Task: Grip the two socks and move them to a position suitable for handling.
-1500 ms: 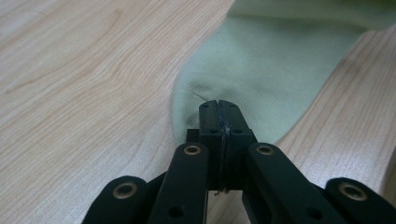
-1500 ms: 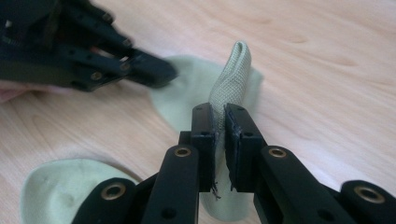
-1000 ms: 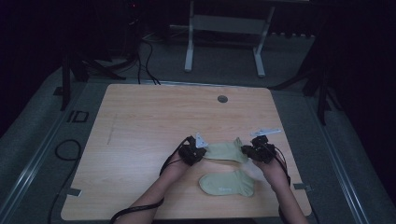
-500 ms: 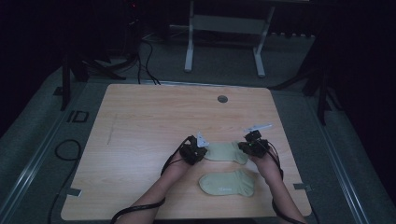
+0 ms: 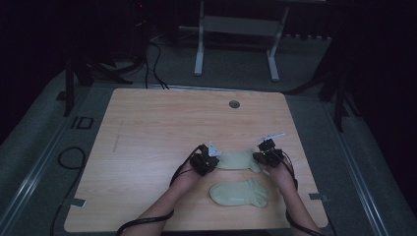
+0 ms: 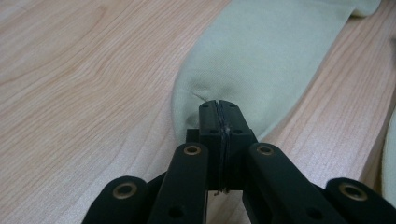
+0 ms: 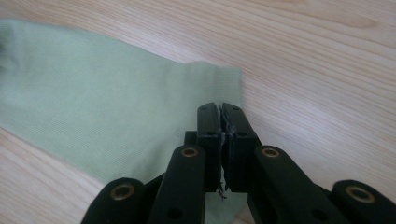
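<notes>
the green sock (image 5: 238, 160) lies stretched between your grippers near the table's front edge. your left gripper (image 6: 218, 108) pinches one end, your right gripper (image 7: 221, 112) the cuff. a second sock (image 5: 239, 192) lies just in front. the wooden table (image 5: 157, 128) stands on grey floor (image 5: 44, 142) in a dark room.

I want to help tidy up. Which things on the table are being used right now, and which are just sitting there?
In use:
- the stretched sock, pinched at each end
- the left tongs, shut on it
- the right tongs, shut on it

Just lying about:
- the second sock, flat on the table nearer the person
- the round hole near the table's far edge
</notes>
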{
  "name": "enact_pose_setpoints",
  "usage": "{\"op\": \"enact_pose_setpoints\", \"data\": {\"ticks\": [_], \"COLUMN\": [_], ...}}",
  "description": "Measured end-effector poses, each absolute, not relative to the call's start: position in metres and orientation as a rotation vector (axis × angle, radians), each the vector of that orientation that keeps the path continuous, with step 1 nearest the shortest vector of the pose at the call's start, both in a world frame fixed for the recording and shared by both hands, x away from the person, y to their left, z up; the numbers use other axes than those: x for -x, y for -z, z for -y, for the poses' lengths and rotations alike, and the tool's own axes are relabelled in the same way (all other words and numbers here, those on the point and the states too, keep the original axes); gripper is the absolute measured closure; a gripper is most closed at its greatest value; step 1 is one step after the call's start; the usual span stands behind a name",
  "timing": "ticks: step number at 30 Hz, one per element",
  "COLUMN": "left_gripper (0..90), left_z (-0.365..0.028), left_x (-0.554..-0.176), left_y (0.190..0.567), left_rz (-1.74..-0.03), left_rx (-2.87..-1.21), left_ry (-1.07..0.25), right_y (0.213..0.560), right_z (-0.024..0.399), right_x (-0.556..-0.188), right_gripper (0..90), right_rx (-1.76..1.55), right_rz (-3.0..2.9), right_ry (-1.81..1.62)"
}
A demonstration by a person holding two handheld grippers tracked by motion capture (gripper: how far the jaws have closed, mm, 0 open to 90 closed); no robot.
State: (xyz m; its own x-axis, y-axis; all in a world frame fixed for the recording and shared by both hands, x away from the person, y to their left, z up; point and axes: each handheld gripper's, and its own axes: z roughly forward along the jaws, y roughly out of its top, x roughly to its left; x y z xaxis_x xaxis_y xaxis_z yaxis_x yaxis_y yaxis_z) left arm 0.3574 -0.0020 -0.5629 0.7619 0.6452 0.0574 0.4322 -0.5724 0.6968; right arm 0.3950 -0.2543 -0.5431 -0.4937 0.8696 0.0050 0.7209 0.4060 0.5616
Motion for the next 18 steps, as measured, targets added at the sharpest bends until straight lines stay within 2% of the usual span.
{"op": "enact_pose_setpoints", "data": {"ticks": [10,18], "left_gripper": [88.1,88.1], "left_z": [0.004,0.003], "left_x": [-0.357,-0.355], "left_y": [0.563,0.563], "left_rz": [-0.811,-0.808], "left_rx": [-2.256,-2.257], "left_ry": [-0.380,-0.381], "right_y": [0.540,0.544], "right_z": [0.265,0.263], "right_x": [-0.393,-0.371], "right_gripper": [83.5,84.8], "right_rx": [-1.410,-1.344], "right_rz": [-2.367,-2.428], "right_ry": [-0.742,-0.759]}}
